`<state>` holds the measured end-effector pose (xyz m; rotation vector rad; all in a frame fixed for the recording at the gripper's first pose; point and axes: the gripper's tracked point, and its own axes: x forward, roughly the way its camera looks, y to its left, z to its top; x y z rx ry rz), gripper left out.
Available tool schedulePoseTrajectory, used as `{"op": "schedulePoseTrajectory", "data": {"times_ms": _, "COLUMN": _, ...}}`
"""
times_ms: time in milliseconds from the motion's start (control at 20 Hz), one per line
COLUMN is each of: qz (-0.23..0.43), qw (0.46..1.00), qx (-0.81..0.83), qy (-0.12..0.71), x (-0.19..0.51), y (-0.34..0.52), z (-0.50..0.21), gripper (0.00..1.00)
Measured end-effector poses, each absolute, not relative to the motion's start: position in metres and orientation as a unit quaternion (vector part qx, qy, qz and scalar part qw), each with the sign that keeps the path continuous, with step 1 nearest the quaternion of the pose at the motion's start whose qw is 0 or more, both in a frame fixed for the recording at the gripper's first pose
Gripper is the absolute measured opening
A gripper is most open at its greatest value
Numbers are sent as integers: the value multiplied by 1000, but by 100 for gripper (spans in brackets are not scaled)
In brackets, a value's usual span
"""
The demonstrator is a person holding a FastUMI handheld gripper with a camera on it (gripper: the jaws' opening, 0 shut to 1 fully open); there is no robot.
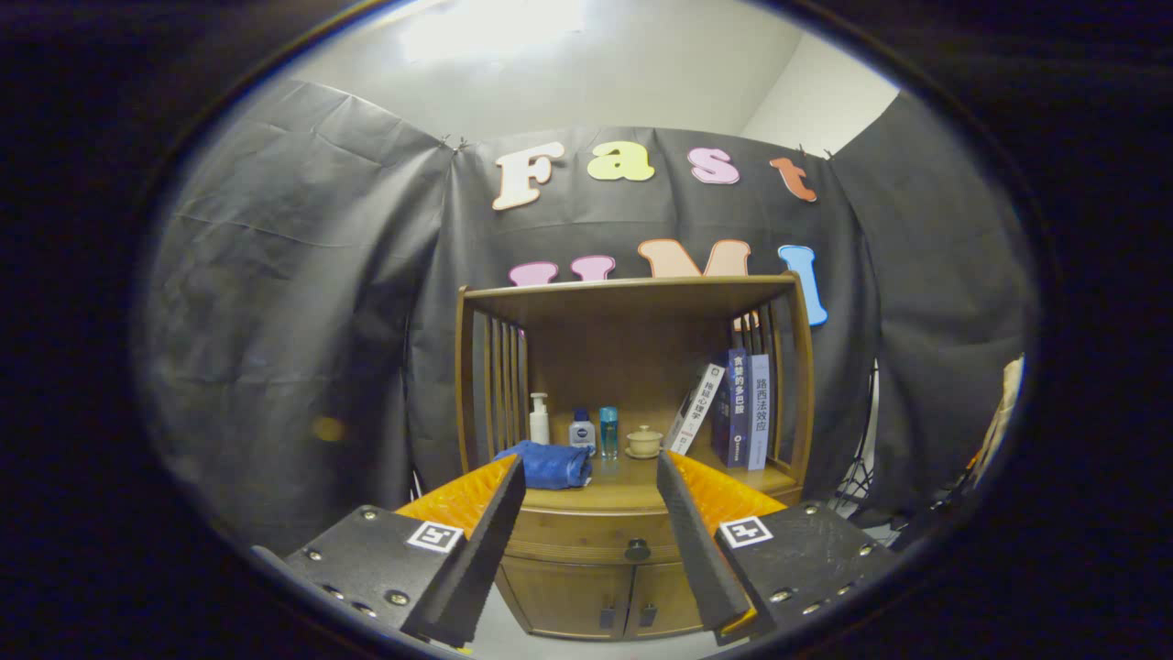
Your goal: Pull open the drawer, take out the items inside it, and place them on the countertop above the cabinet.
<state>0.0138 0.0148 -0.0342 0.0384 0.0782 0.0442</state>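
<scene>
- Two jaws of our gripper point(591, 541) stand wide, empty, at lower centre.
- Between them: the shut drawer point(596, 536), its knob point(638, 550).
- Above it, a blue towel point(548, 464) on the tabletop point(632, 495).

Brown wooden cabinet point(632, 536), blue towel point(547, 464), dark-blue books point(739, 408)

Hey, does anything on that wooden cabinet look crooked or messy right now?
One book leans against the upright books. The blue towel lies bunched on the countertop. The drawer is closed; the claw is open, short of it.
</scene>
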Motion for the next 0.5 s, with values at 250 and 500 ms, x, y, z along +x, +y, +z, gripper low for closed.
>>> {"op": "schedulePoseTrajectory", "data": {"times_ms": 250, "qz": 26, "qw": 997, "qx": 21, "qy": 67, "x": 31, "y": 19, "z": -65, "gripper": 86}}
{"op": "schedulePoseTrajectory", "data": {"times_ms": 500, "qz": 35, "qw": 994, "qx": 24, "qy": 99, "x": 55, "y": 30, "z": -109, "gripper": 87}}
